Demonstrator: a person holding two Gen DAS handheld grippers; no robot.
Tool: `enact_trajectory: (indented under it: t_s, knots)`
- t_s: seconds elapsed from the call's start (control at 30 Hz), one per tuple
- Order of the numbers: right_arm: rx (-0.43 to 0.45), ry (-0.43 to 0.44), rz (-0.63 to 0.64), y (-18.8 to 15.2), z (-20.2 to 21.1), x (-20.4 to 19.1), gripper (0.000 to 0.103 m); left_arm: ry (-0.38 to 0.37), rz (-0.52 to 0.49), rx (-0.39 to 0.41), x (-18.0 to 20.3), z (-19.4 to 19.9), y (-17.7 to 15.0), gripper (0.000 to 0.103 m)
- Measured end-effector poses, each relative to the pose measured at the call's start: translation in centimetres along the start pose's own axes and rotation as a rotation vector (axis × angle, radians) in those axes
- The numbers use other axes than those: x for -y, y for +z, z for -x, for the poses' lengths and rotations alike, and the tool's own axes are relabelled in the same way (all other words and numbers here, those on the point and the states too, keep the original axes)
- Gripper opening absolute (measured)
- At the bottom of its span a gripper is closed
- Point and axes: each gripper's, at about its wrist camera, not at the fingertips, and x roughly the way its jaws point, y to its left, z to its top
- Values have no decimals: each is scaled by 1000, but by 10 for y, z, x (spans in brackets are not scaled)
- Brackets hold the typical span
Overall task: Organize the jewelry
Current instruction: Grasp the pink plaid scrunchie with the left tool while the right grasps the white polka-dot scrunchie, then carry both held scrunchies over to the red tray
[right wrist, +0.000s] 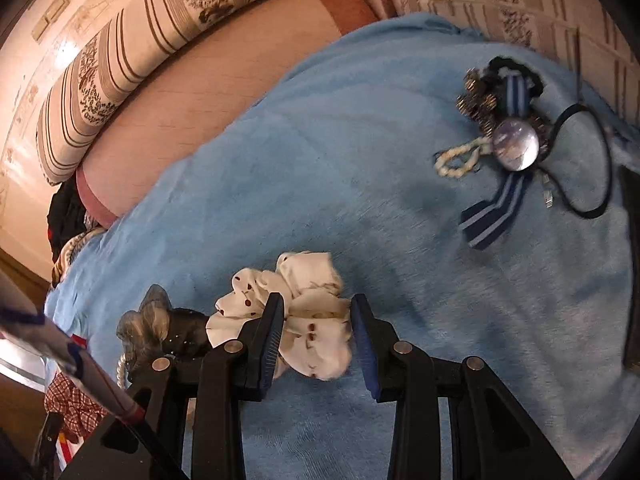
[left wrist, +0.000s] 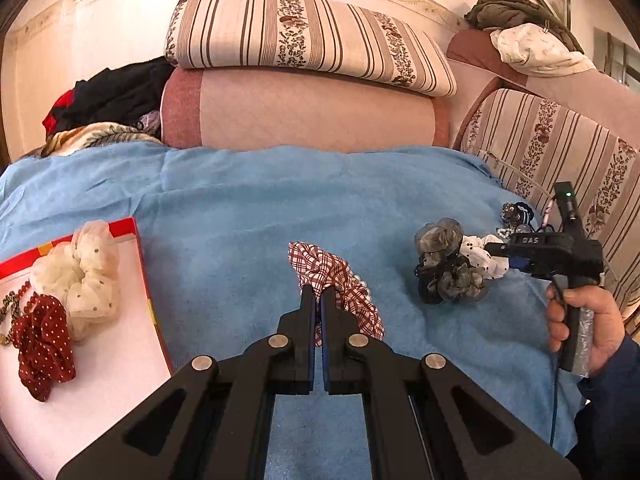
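Plaid scrunchie (left wrist: 336, 292), red and white, lying mid-blanket and pinched at its near edge by the left gripper (left wrist: 318, 300), jaws drawn together on the fabric. White scrunchie (right wrist: 304, 316) with dark dots to the right, sitting between the fingers of the right gripper (right wrist: 316, 320), jaws apart on either side of it and not yet closed. Just left of that, touching it, a grey sheer scrunchie (left wrist: 448, 264). Farther right, near the striped cushion (left wrist: 560, 148), a cluster: blue striped ribbon bow (right wrist: 496, 208) with a round clear stone, a pale bead bracelet (right wrist: 460, 160), a thin black hair elastic (right wrist: 592, 160). At far left, red-rimmed tray (left wrist: 136, 240) holding a cream dotted scrunchie (left wrist: 88, 276), a dark red polka-dot scrunchie (left wrist: 42, 340) and a string of beads (left wrist: 12, 308). Underneath everything, a light blue blanket (left wrist: 260, 200); beyond it a pink bolster (left wrist: 312, 112) topped by a striped pillow (left wrist: 304, 36).
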Motion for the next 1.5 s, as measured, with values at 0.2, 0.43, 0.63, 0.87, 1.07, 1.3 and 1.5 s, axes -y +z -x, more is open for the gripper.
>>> enact_trajectory:
  t_s: [0.2,0.43,0.63,0.87,1.07,1.3,1.5]
  knots:
    - [106,-10,33,1,21,-10,10,2,10,21,-2,4,0,2]
    - [350,108,135,-7,86,-39,10,18,18,57,-3,7,3,2]
    - [431,181,255,-27,114,-76,10,31,21,72,-4,9,4,2]
    - [401,212,317,-41,108,-94,10,31,19,77,-3,11,5,2]
    - [366,235,333,-49,104,-102,10,35,23,79,-5,15,5,2]
    - [359,249,384,-62,108,-117,10,47,22,99,-6,28,5,2]
    - [355,256,400,-68,115,-125,10,63,25,114,-12,43,3,2]
